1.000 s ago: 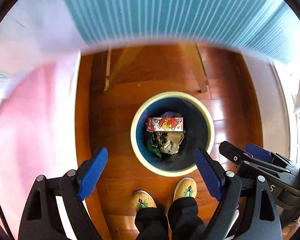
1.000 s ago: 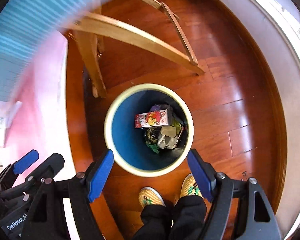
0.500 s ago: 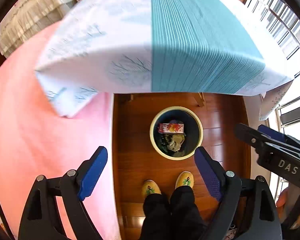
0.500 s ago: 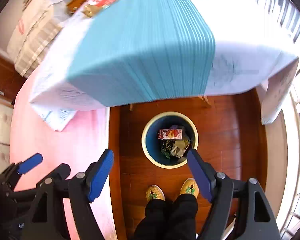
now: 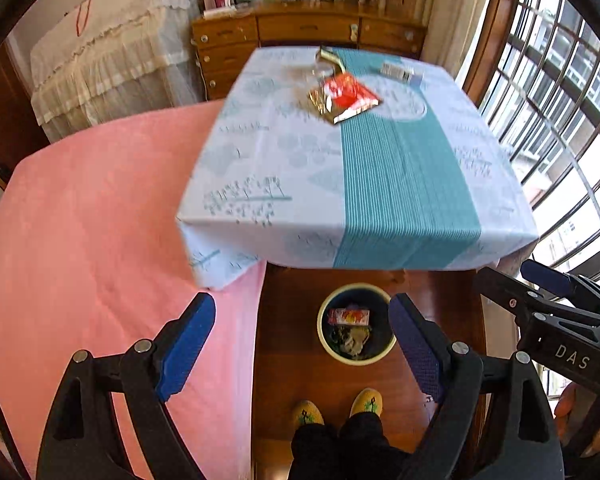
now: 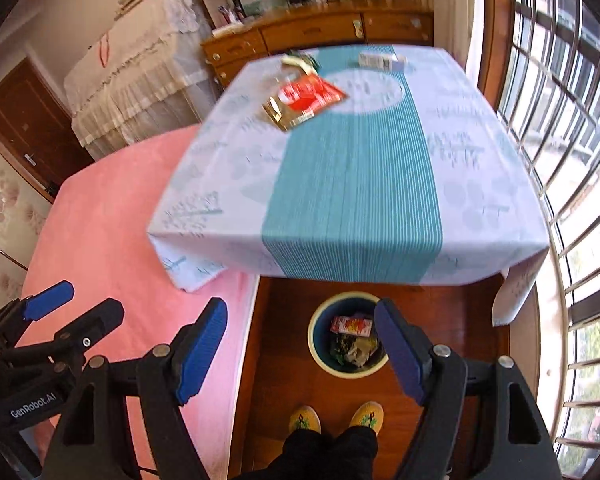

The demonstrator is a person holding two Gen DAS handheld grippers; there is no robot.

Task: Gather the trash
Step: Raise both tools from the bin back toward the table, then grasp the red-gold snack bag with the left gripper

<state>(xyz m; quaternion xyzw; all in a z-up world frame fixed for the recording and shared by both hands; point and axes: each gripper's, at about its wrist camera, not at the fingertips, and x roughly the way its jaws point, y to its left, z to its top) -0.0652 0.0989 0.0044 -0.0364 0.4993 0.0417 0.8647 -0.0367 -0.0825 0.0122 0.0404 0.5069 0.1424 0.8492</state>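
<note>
Trash sits in two places. A red wrapper (image 5: 346, 96) and a small box (image 5: 396, 70) lie at the far end of the table (image 5: 400, 184), with the wrapper nearer. A carton (image 5: 349, 316) and crumpled scraps fill the bin (image 5: 328, 344) on the floor below the table's near edge. Left gripper (image 5: 302, 344) and right gripper (image 6: 300, 346) both hang above the bin, jaws spread wide and empty. Yellow slippers (image 5: 308, 414) stand just behind it.
</note>
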